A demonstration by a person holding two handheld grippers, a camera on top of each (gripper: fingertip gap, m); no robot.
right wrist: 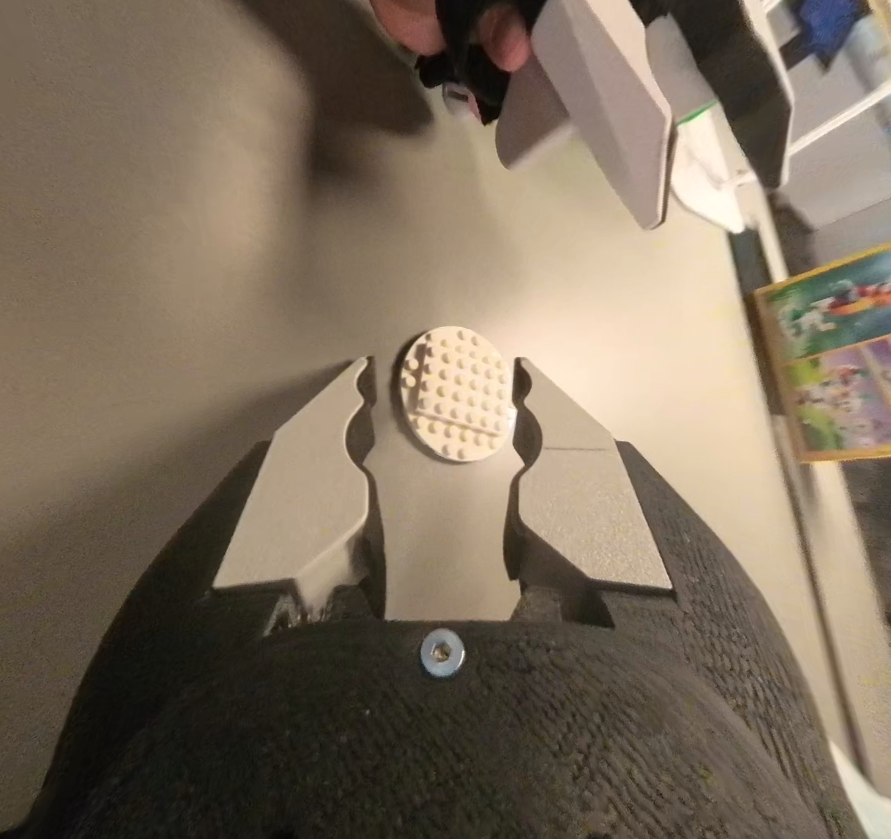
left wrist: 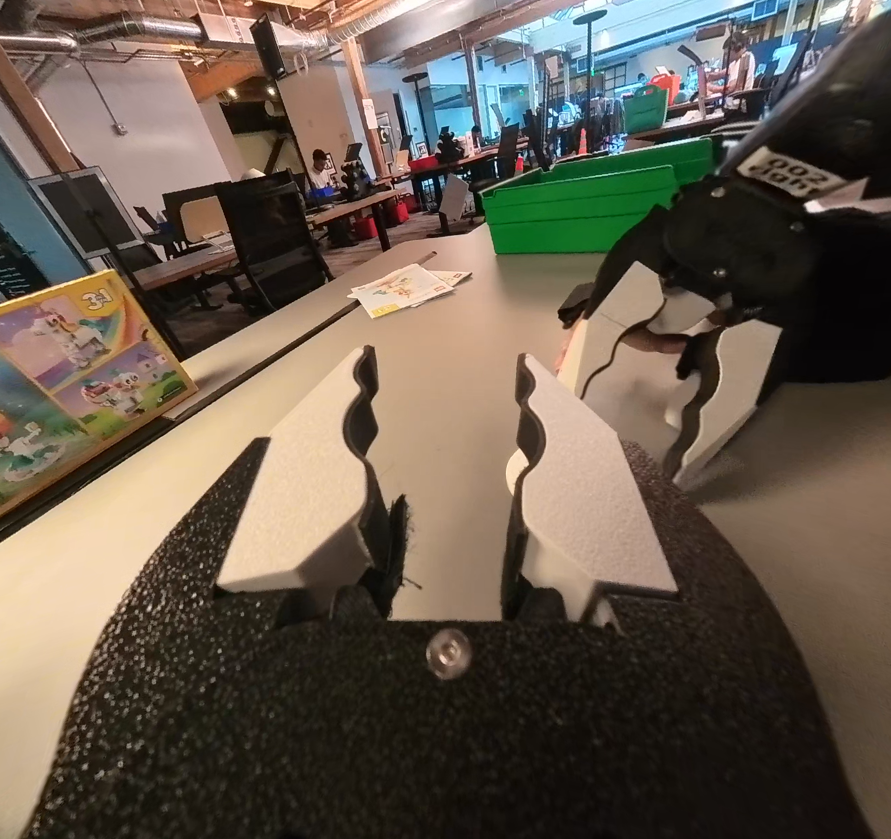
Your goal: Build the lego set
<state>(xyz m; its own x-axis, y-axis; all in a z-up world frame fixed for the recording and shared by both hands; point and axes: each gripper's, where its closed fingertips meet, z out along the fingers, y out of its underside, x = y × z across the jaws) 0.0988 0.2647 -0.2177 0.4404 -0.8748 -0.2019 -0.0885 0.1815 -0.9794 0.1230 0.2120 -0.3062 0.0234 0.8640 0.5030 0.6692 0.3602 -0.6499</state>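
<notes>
Fingers (right wrist: 554, 430) of right gripper (right wrist: 443, 367) flank round, studded white plate (right wrist: 455, 396).

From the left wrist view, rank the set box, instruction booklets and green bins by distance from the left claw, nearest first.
1. Colourful cardboard set box, standing at the left table edge, nearest the left claw.
2. White paper instruction booklets, lying flat ahead, mid-table.
3. Stacked green plastic bins, far right end of the grey table.
</notes>
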